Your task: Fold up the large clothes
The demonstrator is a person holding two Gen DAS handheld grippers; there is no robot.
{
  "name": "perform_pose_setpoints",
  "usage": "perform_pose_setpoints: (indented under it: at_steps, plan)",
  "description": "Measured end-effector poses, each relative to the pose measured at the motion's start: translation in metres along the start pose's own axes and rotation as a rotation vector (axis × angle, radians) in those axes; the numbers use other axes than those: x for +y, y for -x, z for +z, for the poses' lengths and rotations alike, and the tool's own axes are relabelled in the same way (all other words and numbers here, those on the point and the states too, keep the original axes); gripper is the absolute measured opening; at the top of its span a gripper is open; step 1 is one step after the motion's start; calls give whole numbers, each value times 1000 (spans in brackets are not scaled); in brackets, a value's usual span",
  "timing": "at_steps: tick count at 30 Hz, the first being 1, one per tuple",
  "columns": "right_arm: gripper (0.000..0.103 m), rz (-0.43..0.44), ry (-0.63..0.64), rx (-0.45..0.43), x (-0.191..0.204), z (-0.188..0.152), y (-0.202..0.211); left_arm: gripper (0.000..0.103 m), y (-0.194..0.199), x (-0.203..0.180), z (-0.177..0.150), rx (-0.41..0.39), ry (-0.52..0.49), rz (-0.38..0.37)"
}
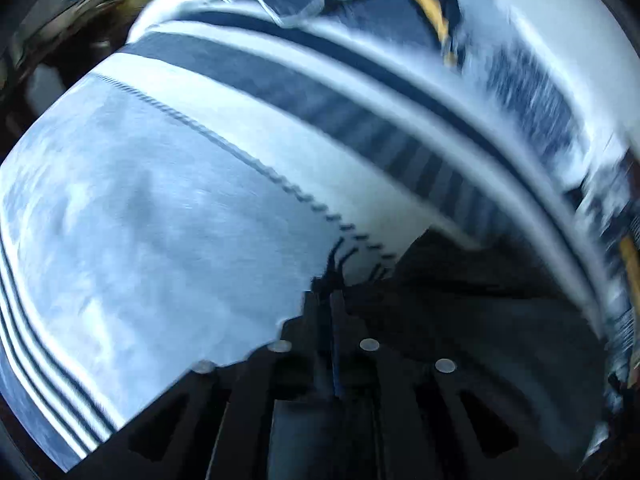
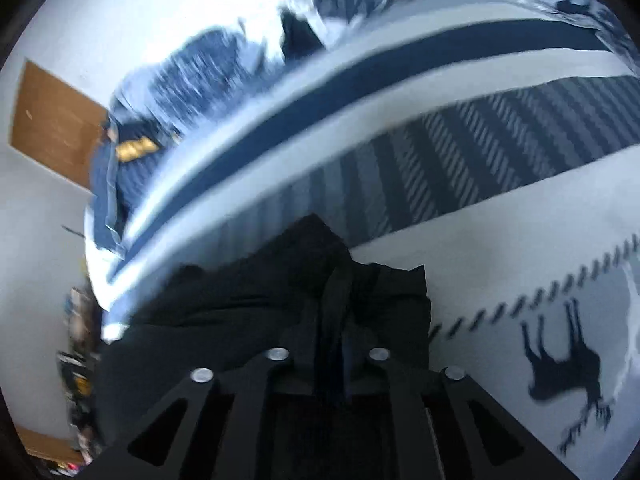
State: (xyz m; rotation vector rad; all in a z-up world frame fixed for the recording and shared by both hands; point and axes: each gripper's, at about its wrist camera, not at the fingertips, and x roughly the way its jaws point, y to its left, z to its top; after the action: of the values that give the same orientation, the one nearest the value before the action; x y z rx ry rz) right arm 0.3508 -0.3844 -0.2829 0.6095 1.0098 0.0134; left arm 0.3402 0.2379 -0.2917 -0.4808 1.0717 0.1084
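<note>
Left wrist view, nearest: the left gripper [image 1: 334, 304] points steeply down, its two dark fingers standing very close together with a thin fold of the black garment [image 1: 460, 292] caught between them; the jaws appear closed on that fabric. The garment spreads to the right of the fingers as a dark, creased mass lying on the bedspread [image 1: 160, 220].

Right wrist view, nearest: the right gripper [image 2: 334, 320] also points down. A bunched ridge of the black garment [image 2: 256, 292] rises between its fingers and covers the tips, so whether the pads press on the cloth cannot be told. The garment heaps up to a peak just beyond the fingers and drapes away to the left, matt black and rumpled, with no print visible.

Surroundings: the bedspread is pale blue-grey with a dark stitched line, a printed dark animal figure [image 2: 560, 368] to the right, then broad white, navy and chevron-patterned bands further off. Beyond the bands lies crumpled navy and white bedding [image 2: 192, 76], much blurred, with a yellow patch [image 2: 134, 148] on it. Farthest, in the right wrist view, a white wall carries a brown panel [image 2: 52, 124]; blurred clutter [image 2: 78, 360] stands at the left edge. No container is identifiable.
</note>
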Motion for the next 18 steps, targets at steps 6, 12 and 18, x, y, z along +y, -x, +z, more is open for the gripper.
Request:
perform_pose_setpoints:
  at_steps: [6, 12, 18]
  plan:
    - [88, 149, 45, -92, 13, -56, 93, 86, 87, 23, -67, -154, 5, 3]
    - [88, 107, 69, -56, -11, -130, 129, 86, 89, 61, -136, -57, 64, -35]
    - [88, 27, -40, 1, -65, -167, 118, 86, 90, 75, -172, -10, 135, -99]
